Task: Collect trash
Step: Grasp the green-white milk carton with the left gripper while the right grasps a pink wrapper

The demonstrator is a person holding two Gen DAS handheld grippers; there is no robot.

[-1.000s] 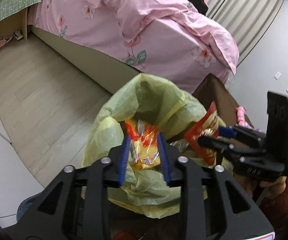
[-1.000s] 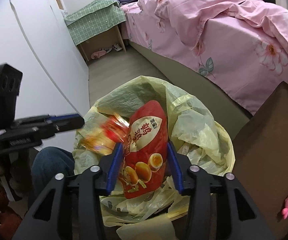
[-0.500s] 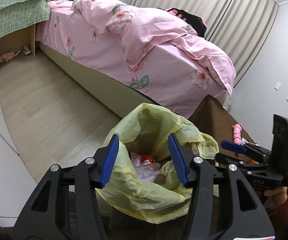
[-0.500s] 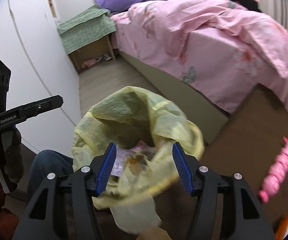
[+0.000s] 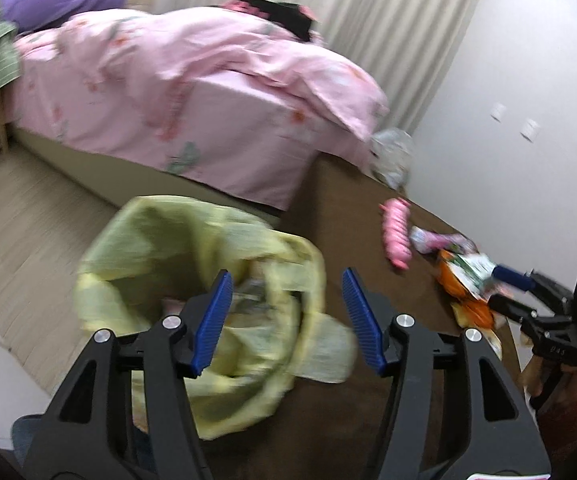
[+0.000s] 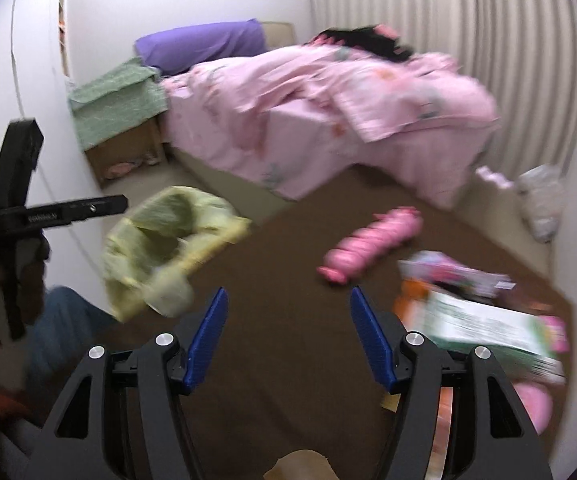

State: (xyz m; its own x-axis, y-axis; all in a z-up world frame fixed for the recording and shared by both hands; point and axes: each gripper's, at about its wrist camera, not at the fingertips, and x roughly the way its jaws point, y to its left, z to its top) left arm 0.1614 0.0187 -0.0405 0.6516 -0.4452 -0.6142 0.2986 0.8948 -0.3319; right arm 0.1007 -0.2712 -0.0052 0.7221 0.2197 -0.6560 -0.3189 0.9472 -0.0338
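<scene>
A yellow trash bag (image 5: 192, 280) (image 6: 160, 236) stands open at the left edge of the brown table (image 5: 328, 420), with blurred wrappers inside. My left gripper (image 5: 286, 280) hangs over the bag's right rim, its jaws opening with nothing between them. My right gripper (image 6: 287, 296) is above bare table, jaws opening wide and empty; in the left wrist view the right gripper (image 5: 498, 286) is beside the orange and green packets (image 5: 464, 276) (image 6: 480, 320). A pink wrapped roll (image 5: 396, 232) (image 6: 372, 240) lies further back.
A bed with a pink quilt (image 5: 192, 92) borders the table's far side. A crumpled clear plastic bag (image 6: 540, 200) sits by the wall. A green-covered nightstand (image 6: 120, 100) stands far left. A person's jeans-clad leg (image 6: 60, 320) is beside the bag.
Both grippers let their snack packets go into the bag and opened. Both then rose and swung right, away from the bag, the right one furthest, toward the litter on the table.
</scene>
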